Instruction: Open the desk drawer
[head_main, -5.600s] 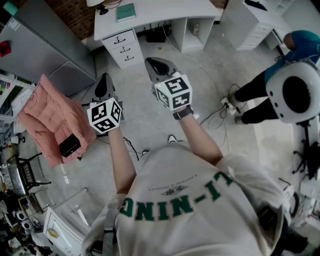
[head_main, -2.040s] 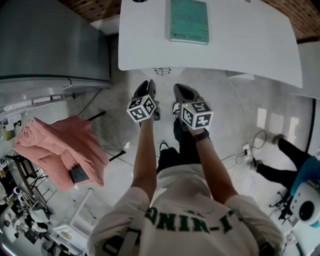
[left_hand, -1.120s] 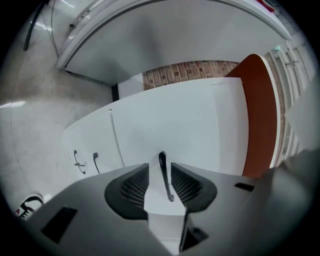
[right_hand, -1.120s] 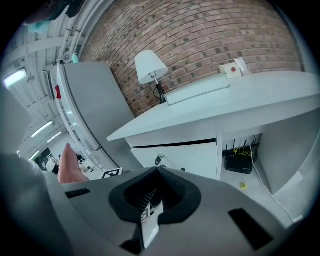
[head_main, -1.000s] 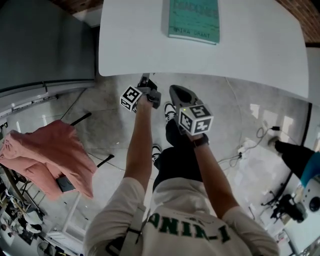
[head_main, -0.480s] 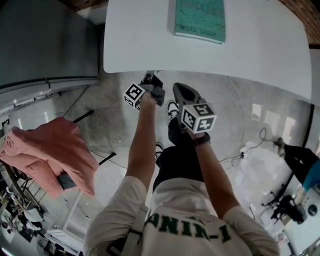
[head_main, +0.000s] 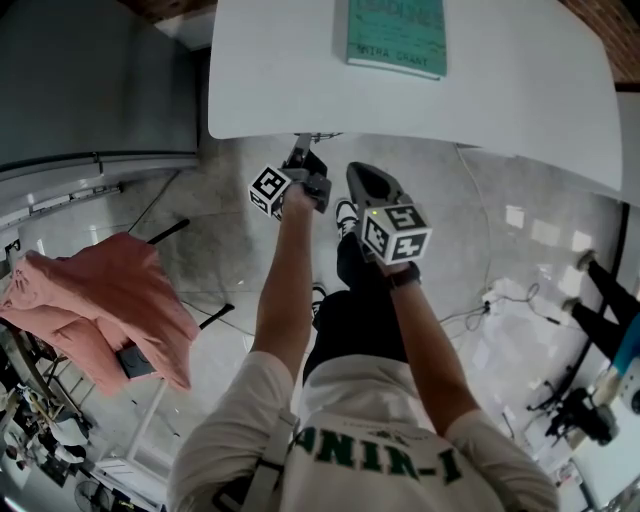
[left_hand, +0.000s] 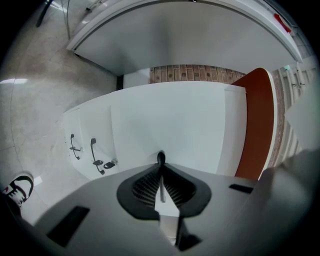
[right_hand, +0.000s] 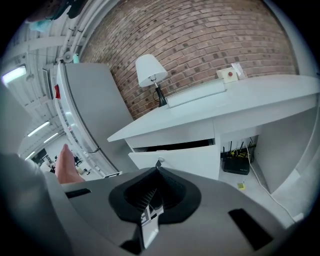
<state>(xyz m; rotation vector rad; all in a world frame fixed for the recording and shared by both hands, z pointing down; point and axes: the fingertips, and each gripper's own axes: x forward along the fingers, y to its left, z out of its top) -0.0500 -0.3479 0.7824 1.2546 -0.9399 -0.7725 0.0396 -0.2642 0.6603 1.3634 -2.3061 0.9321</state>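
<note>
On the shirt (head_main: 372, 425), green "LI-NING"

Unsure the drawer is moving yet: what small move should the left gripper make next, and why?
Probably draw the left gripper straight back, away from the desk: it is shut on the drawer handle, and the drawer shows only a thin gap.

The white desk (head_main: 520, 90) carries a teal book (head_main: 397, 35) lying flat, well back from its near edge. In the right gripper view the same top also bears a white-shaded lamp (right_hand: 150, 75), a long flat white slab (right_hand: 195, 94) just beside it and a small white box with a red dot (right_hand: 230, 74) — all toward the brick wall. The desk's top drawer (right_hand: 180, 159) stands slightly out. On the grey speckled floor (head_main: 220, 250) lie loose cables (head_main: 487, 298) — and under the desk sits a black router (right_hand: 235, 163).
</note>
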